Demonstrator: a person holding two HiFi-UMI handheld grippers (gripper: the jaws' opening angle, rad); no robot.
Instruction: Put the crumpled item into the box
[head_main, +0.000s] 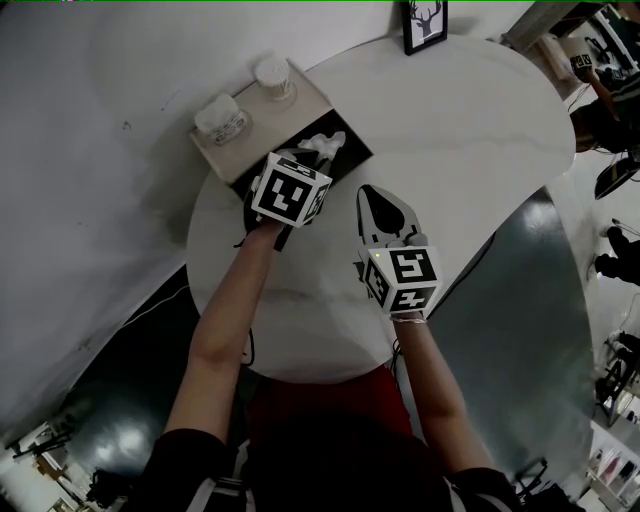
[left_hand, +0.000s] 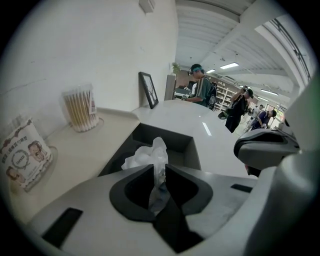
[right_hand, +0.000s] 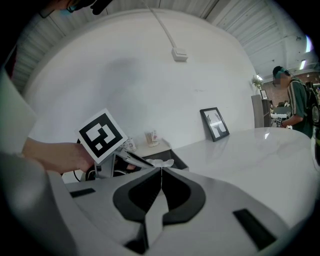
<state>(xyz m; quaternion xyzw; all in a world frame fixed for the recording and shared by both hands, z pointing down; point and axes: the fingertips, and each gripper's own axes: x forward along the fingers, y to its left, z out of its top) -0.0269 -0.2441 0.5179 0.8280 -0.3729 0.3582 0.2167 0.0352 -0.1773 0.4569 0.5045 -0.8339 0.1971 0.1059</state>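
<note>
A crumpled white tissue (left_hand: 148, 156) (head_main: 325, 146) is pinched between the jaws of my left gripper (left_hand: 159, 172) (head_main: 312, 160), which is shut on it. The tissue hangs over the dark open compartment of the box (left_hand: 161, 141) (head_main: 345, 155) at the table's left edge. In the right gripper view the tissue (right_hand: 161, 162) shows just past my jaws. My right gripper (head_main: 382, 203) (right_hand: 161, 171) is shut with nothing in it, resting over the white table to the right of the box.
The box's pale lid (head_main: 300, 105) carries a jar of cotton swabs (left_hand: 80, 107) (head_main: 272, 76) and a small printed packet (left_hand: 22, 152) (head_main: 220, 120). A framed picture (head_main: 425, 25) (right_hand: 215, 123) stands at the table's far edge. People (left_hand: 202, 90) stand in the background.
</note>
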